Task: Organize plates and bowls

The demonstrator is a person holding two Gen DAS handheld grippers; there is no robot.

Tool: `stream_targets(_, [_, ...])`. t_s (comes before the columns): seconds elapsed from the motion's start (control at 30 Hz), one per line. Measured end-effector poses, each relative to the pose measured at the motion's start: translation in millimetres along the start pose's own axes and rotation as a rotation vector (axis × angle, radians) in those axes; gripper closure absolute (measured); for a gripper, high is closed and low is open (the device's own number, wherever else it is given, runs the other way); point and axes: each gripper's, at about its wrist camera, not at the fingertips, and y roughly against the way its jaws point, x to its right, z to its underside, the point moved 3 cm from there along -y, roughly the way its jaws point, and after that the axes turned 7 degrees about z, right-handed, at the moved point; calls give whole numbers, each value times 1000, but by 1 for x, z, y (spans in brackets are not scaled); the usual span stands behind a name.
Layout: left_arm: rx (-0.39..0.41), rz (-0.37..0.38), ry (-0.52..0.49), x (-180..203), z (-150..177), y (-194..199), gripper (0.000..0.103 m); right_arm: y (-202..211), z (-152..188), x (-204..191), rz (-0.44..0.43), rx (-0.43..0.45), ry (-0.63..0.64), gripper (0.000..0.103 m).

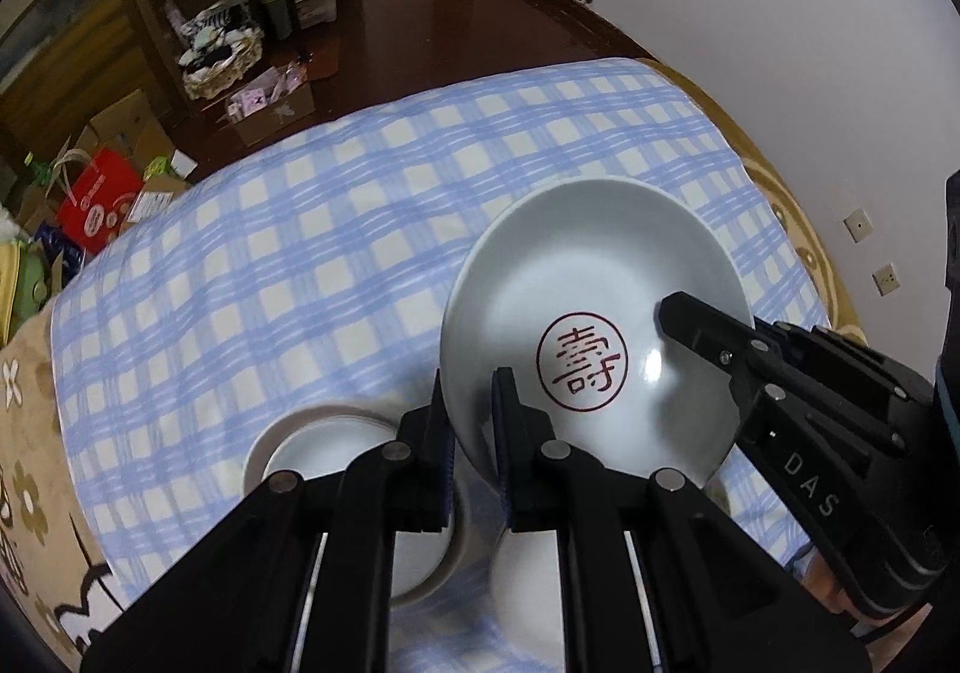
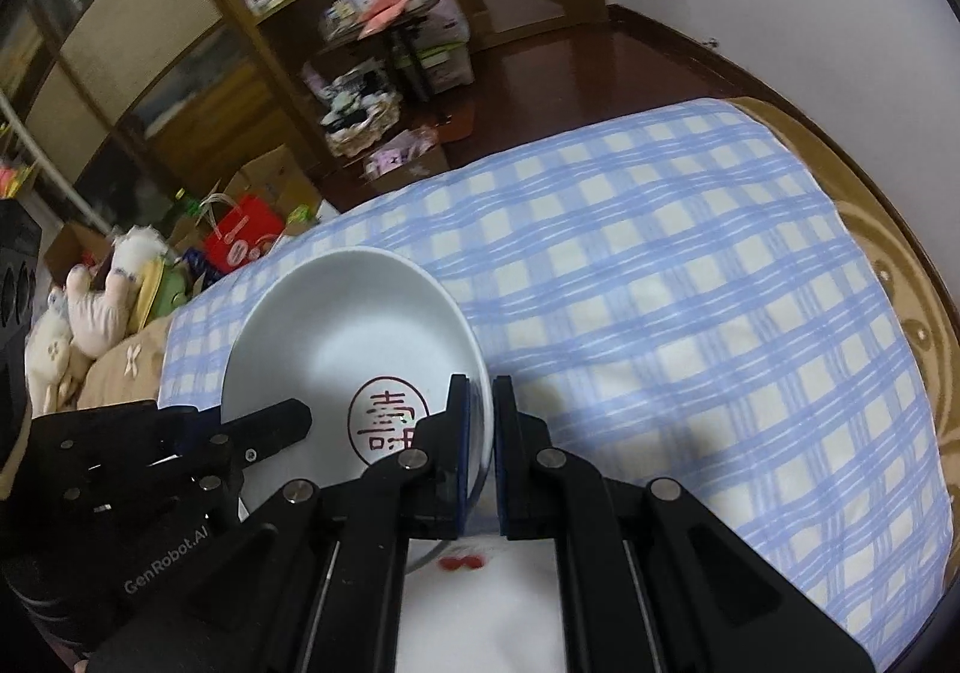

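Note:
A white plate [image 1: 588, 277] with a red round character mark is held tilted above the blue checked cloth. My left gripper [image 1: 471, 409] is shut on its left rim. My right gripper [image 2: 480, 415] is shut on the plate's [image 2: 342, 325] right rim, and it also shows in the left wrist view [image 1: 708, 331]. Below the left gripper a white bowl [image 1: 324, 445] stands on the cloth, with another white dish [image 1: 522, 571] beside it. Under the right gripper lies a white dish with a red mark [image 2: 480, 601].
The blue checked cloth [image 1: 300, 229] covers a round table with a tan patterned edge [image 1: 798, 229]. Beyond it are a dark wooden floor, shelves with clutter [image 1: 240, 13], boxes and a red bag [image 1: 96, 199]. Soft toys [image 2: 90, 313] lie at the left.

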Motion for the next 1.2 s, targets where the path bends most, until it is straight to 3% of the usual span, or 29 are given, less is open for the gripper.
stream_targets(0.1, [17, 21, 33, -13, 12, 12, 92, 7, 7, -15, -4, 11, 23, 95])
stream_targets(0.7, [84, -74, 62, -60, 76, 51, 92, 20, 57, -83, -68, -7, 107, 95])
stream_targets(1.2, [80, -60, 84, -84, 90, 24, 92, -7, 72, -98, -40, 0, 146, 95])
